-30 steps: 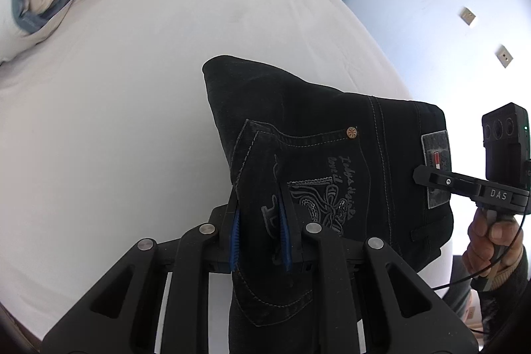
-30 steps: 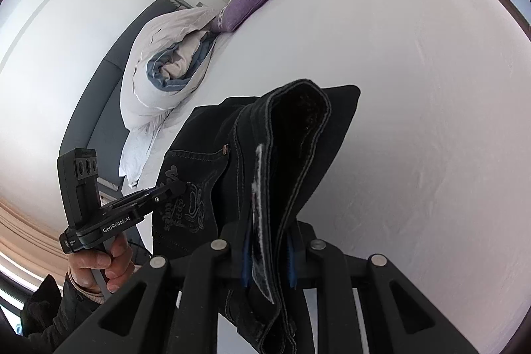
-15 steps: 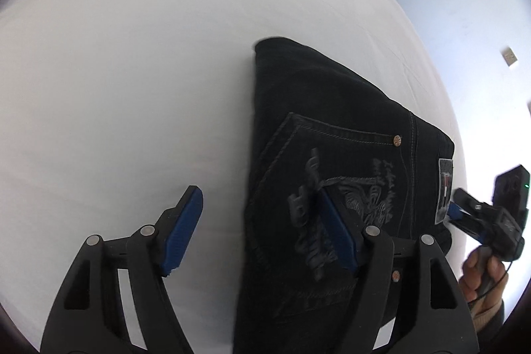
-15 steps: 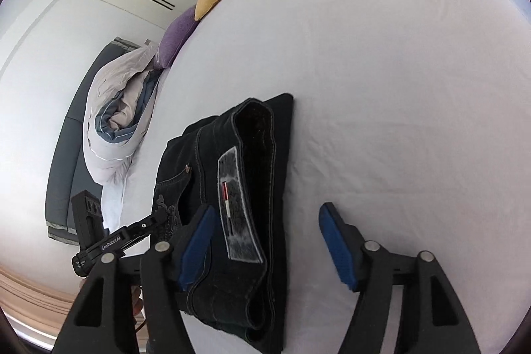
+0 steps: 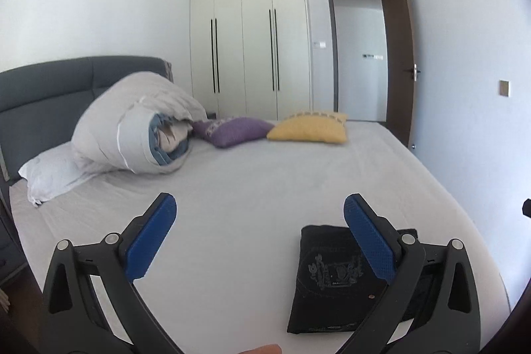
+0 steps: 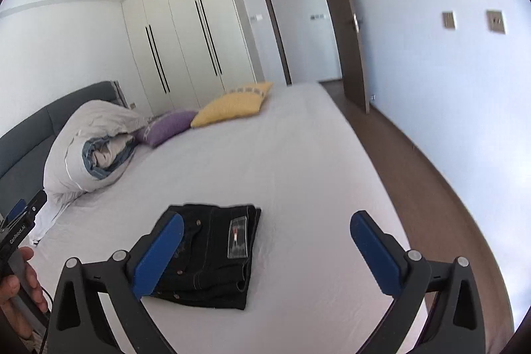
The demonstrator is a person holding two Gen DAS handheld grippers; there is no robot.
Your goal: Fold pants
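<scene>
The pants [image 6: 212,254] lay in a compact black bundle on the bed [image 6: 298,155], near its front edge, back pocket and waist label facing up. Both the left gripper [image 5: 259,241] and the right gripper [image 6: 265,254] hung above the sheet with jaws spread wide and gripping nothing, clear of the cloth. The folding looked finished, with the step in hand being the release. Any next move would call only for tidying: pressing the stack flat or squaring a loose edge, if one showed.
</scene>
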